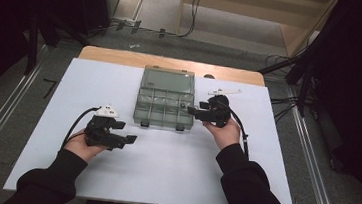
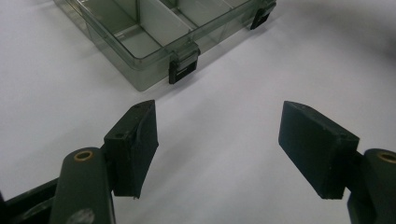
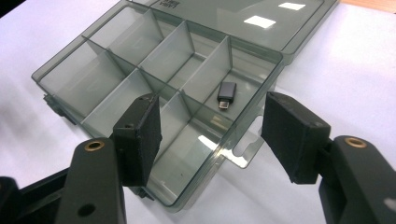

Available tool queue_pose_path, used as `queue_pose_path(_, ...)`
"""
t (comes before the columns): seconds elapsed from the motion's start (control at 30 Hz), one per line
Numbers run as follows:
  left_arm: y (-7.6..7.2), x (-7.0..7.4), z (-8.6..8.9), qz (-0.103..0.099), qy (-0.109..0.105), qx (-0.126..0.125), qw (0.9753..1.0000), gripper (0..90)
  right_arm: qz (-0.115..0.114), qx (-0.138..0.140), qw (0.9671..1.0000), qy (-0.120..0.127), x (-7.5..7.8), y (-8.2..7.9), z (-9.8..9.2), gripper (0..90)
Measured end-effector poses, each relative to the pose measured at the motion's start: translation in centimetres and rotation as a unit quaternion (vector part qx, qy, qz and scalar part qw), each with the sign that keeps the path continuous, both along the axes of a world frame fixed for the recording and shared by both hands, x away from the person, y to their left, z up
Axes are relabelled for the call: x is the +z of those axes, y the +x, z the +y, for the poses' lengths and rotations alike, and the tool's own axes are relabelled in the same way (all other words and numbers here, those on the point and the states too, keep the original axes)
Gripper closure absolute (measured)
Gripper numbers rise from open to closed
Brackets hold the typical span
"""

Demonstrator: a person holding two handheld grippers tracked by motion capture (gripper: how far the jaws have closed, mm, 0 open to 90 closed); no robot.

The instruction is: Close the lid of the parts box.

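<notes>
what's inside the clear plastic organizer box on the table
One small black adapter lies in a compartment of the organizer box, lid open. The other compartments look empty, though the right hand-held gripper hides part of the near ones.

Left gripper [image 1: 125,132] held low in the left hand [image 1: 78,145], jaws wide apart. Right gripper [image 1: 194,111] likewise parted, gripped by the right hand [image 1: 225,130].

Obscured and cropped items, as we see them.
In the left gripper view the organizer box [image 2: 154,42] is cut by the top edge; we see one corner and two latches. In the high view the small black adapter [image 1: 183,104] is too small for us to identify.
</notes>
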State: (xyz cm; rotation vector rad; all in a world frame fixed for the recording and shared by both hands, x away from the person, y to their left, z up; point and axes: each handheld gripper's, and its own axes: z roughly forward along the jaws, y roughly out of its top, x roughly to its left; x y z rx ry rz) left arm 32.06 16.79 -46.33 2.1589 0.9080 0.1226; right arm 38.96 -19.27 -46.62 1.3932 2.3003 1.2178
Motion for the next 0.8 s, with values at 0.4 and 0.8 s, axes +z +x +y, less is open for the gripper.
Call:
queue_pose_path(0.4, 0.8, 0.1, -0.1, 0.002, -0.004, 0.016, 0.9999, 29.0, 0.003, -0.001, 1.0000, 0.001, -0.1, -0.6, -0.4, 35.6)
queue_pose_path(0.8, 1.4, 0.2, 0.0, -0.002, -0.011, 0.033, 0.9994, 28.9, 0.002, 0.006, 1.0000, 0.005, -0.1, -0.9, -0.1, 35.7)
